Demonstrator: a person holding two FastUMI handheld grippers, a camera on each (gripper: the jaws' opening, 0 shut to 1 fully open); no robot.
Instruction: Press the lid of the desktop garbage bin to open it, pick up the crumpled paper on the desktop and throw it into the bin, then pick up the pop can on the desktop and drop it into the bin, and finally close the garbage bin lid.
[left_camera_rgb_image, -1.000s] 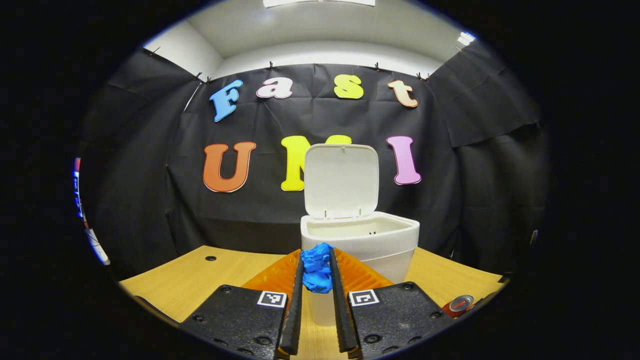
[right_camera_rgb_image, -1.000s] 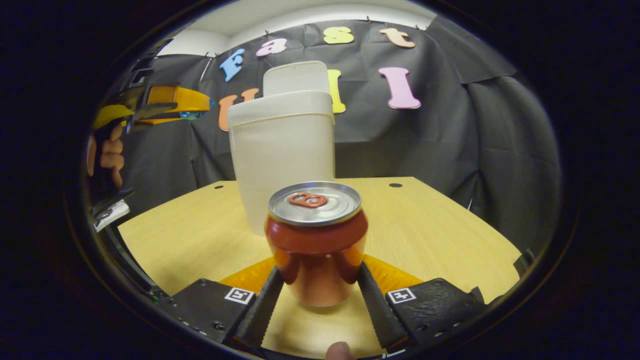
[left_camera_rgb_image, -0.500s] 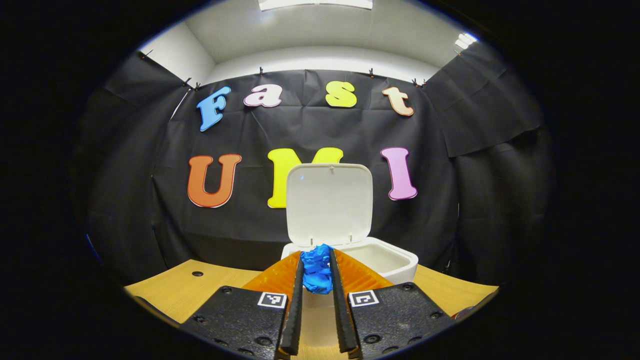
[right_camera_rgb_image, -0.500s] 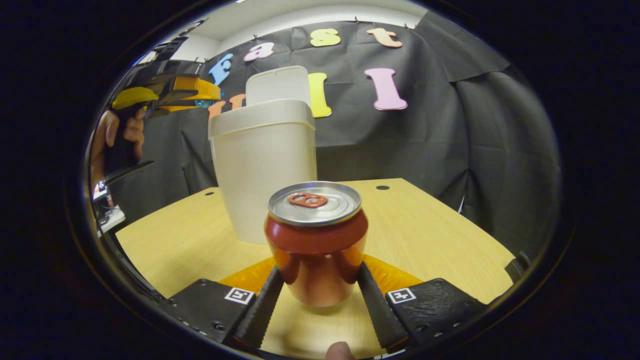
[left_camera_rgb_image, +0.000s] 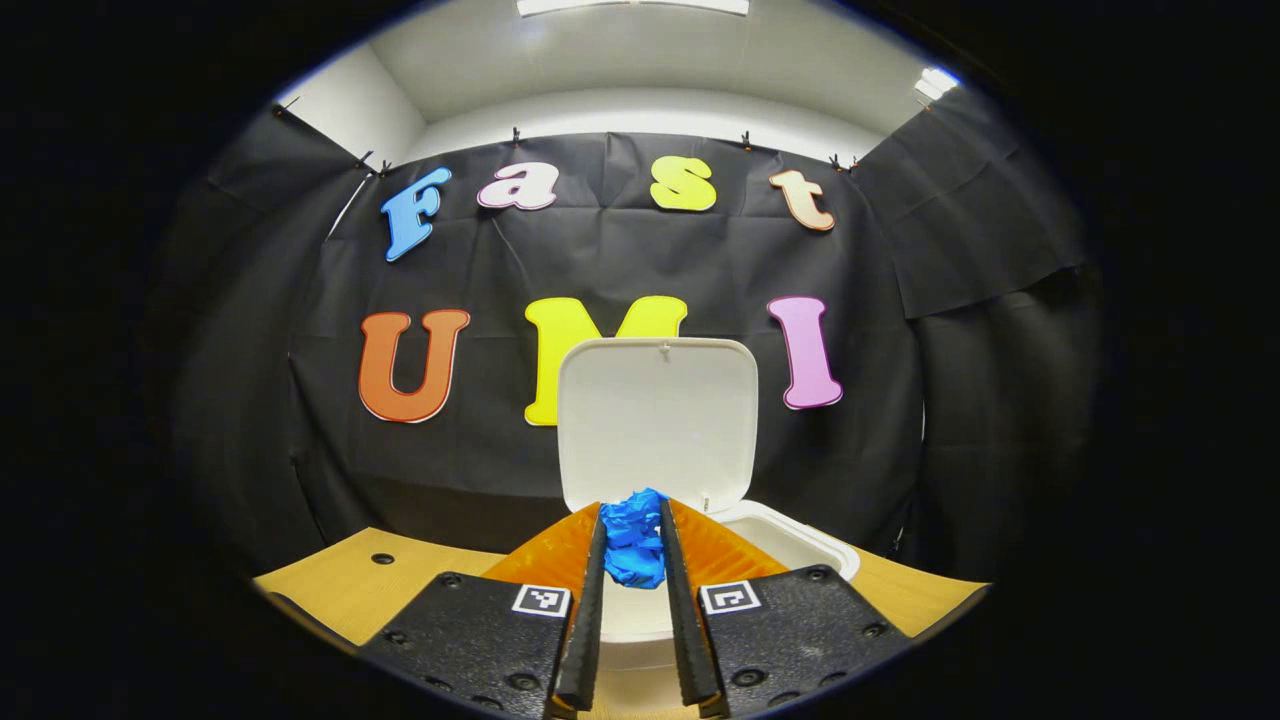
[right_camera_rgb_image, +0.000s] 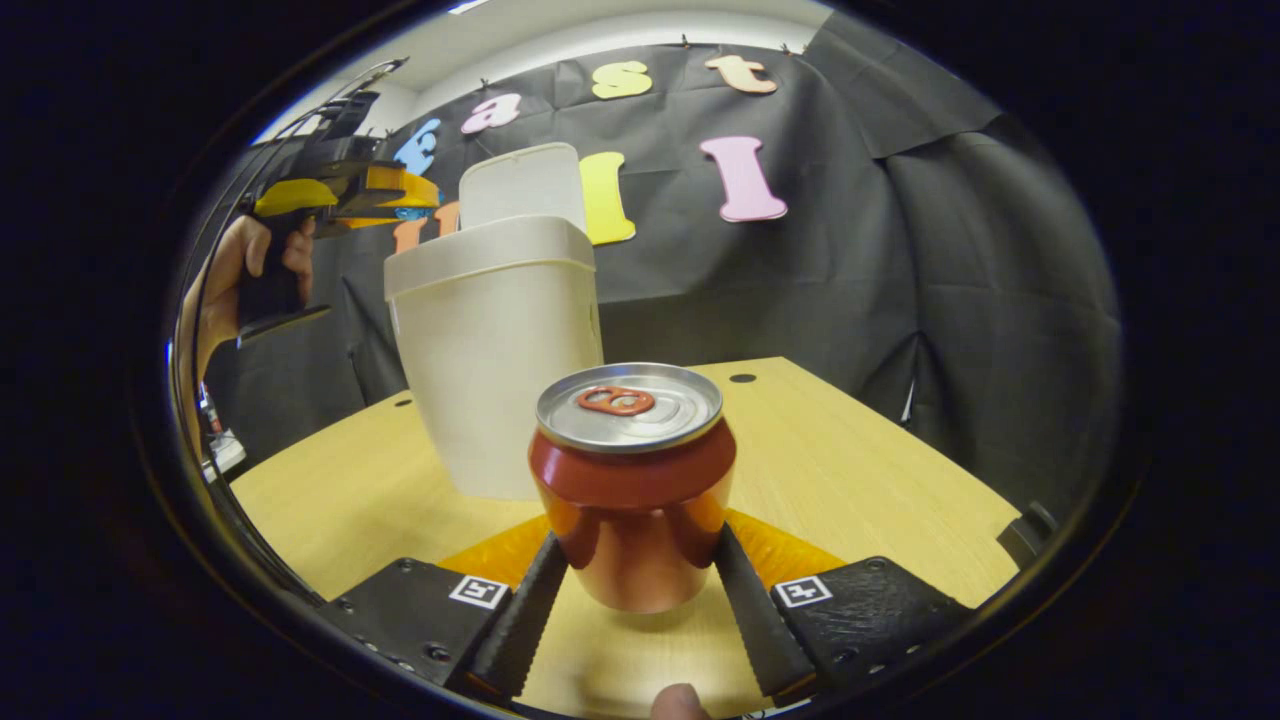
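Observation:
In the left gripper view my left gripper (left_camera_rgb_image: 634, 600) is shut on a crumpled blue paper (left_camera_rgb_image: 632, 537), held above the open mouth of the white bin (left_camera_rgb_image: 800, 545). The bin's lid (left_camera_rgb_image: 657, 422) stands upright behind it. In the right gripper view my right gripper (right_camera_rgb_image: 635, 600) is shut on a red pop can (right_camera_rgb_image: 632, 490), which is upright and lifted just above the wooden desktop (right_camera_rgb_image: 850, 470). The bin (right_camera_rgb_image: 495, 350) with its raised lid (right_camera_rgb_image: 522, 183) stands beyond the can, to the left. The left gripper (right_camera_rgb_image: 350, 195) and the hand (right_camera_rgb_image: 240, 280) holding it hover at the bin's upper left.
The desktop carries small dark holes (right_camera_rgb_image: 742, 378) near its back edge. Black cloth walls close in behind and to the right. A fingertip (right_camera_rgb_image: 680, 702) shows at the bottom edge of the right gripper view.
My left gripper has carried the blue paper forward and higher, from in front of the bin to over its opening. The right gripper has shifted slightly with the can, and the bin now sits further left.

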